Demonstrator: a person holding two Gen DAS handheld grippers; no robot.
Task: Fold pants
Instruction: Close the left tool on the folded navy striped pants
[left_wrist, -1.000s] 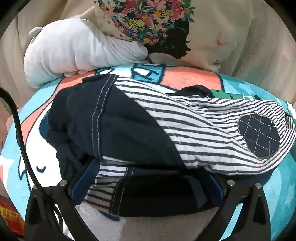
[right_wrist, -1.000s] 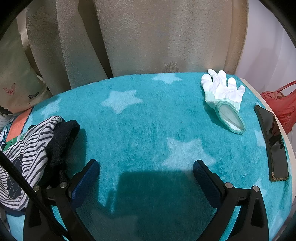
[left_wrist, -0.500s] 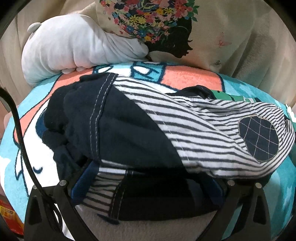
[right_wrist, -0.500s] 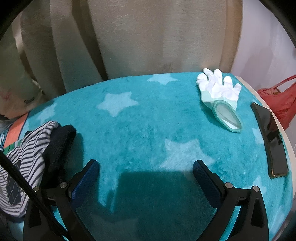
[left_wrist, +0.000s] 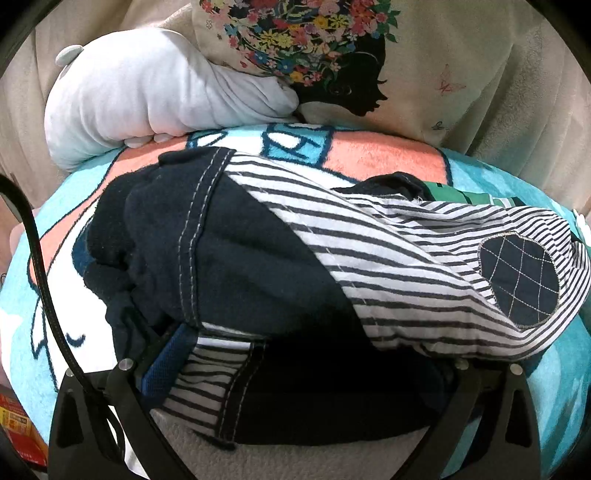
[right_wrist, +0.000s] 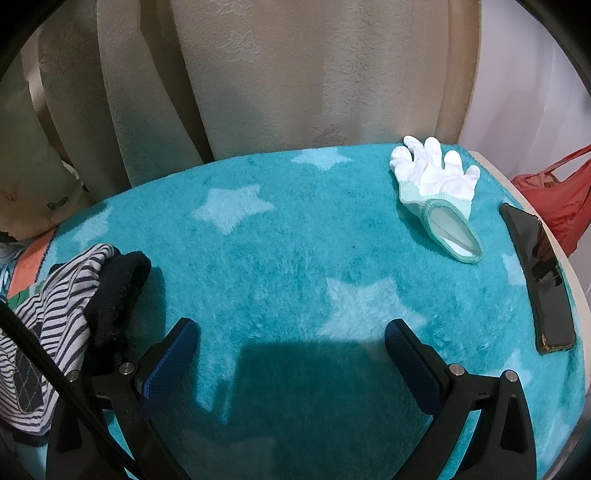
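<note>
Teal blanket (right_wrist: 295, 240), pants (left_wrist: 295, 266) across left hand-held gripper (left_wrist: 303, 373)

— Type of premises?
— A home: plush star-print blanket (right_wrist: 295, 258), floral cushion (left_wrist: 369, 62) at far side, beige curtain (right_wrist: 277, 74) behind, phone (right_wrist: 539, 273) at right.

Both fingers (left_wrist: 168, 363) of the left gripper (left_wrist: 306, 373) are largely covered by the pants (left_wrist: 332, 266), so their spacing cannot be judged. In the right wrist view the pants are cut off by the left edge, and the red bag (right_wrist: 561, 192) by the right.
</note>
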